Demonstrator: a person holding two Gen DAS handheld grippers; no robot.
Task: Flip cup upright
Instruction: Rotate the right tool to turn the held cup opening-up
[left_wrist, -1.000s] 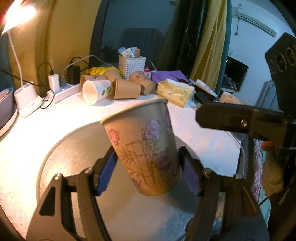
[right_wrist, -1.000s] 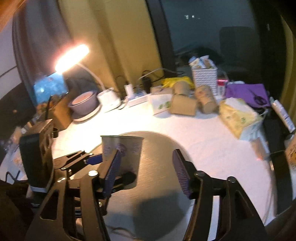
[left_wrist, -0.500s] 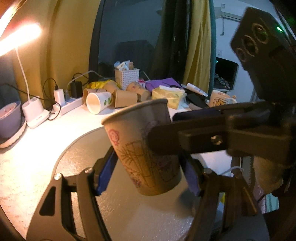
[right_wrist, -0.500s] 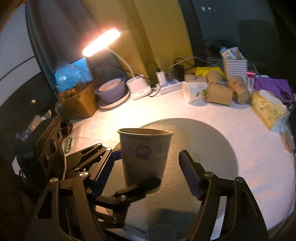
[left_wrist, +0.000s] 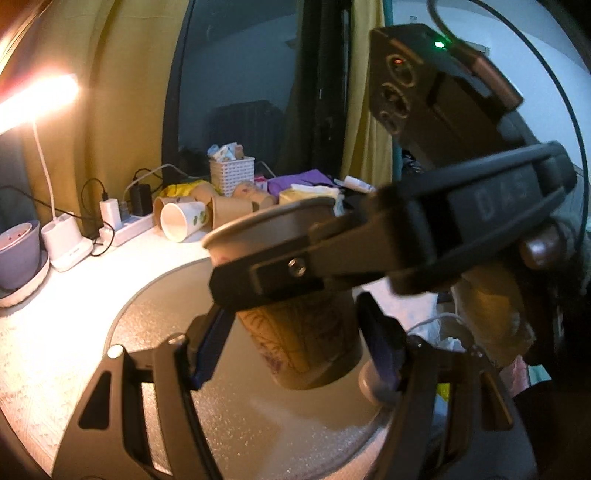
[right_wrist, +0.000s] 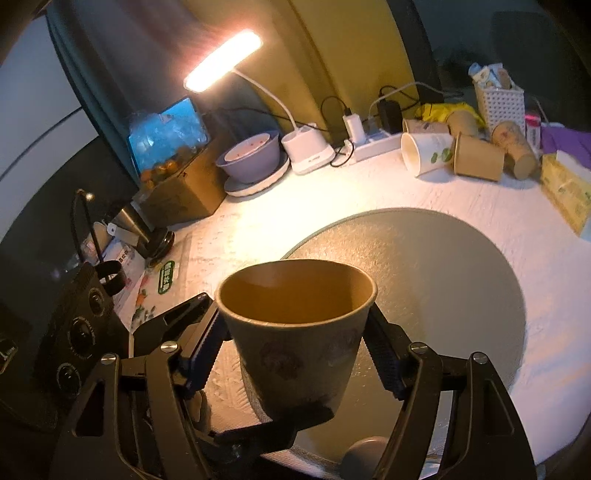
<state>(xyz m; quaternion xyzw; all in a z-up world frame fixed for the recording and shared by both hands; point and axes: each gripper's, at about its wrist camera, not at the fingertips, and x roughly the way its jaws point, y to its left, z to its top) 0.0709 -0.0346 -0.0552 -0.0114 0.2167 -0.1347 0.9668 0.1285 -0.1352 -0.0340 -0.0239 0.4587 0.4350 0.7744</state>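
A brown paper cup (left_wrist: 303, 332) with purple flower prints is held mouth up above the round grey mat (left_wrist: 258, 417). My left gripper (left_wrist: 295, 347) is shut on the cup's lower body. My right gripper (right_wrist: 295, 343) has its pads on both sides of the cup (right_wrist: 295, 332) near the rim and looks shut on it. In the left wrist view the right gripper's finger (left_wrist: 332, 258) crosses in front of the cup's upper part and hides it. In the right wrist view the cup's inside shows empty.
Several paper cups (right_wrist: 476, 151) lie on their sides at the back of the white table (right_wrist: 554, 280), by a power strip (right_wrist: 373, 144), white basket (right_wrist: 498, 99), tissue pack (right_wrist: 565, 188), lamp (right_wrist: 306, 147) and purple bowl (right_wrist: 251, 155). A cardboard box (right_wrist: 177, 192) stands at left.
My right gripper has come in around the cup, from beside it to pads against its sides. The cup stays upright in my left gripper, held over the mat.
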